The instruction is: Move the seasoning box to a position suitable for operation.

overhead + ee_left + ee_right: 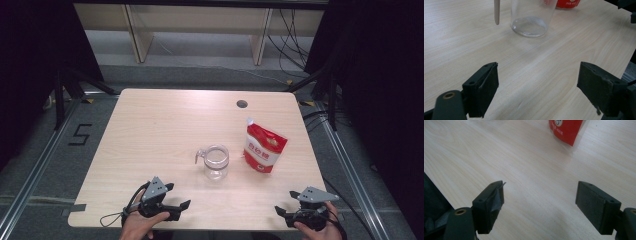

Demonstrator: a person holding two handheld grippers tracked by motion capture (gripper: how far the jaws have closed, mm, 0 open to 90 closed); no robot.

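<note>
Jaws stand apart and empty on each tool, left [181, 196] and right [281, 212], so take the red-and-white spouted pouch [264, 148] ahead of your right tool, steadying the clear glass jug [216, 162] ahead of your left.

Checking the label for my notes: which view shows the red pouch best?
The high view: the whole red pouch stands right of the glass pitcher, spout and label visible. The left gripper view catches only its bottom edge behind the pitcher; the right gripper view shows its lower part, cropped.

Left tool [179, 196] and right tool [281, 210] gape wide, empty.
</note>
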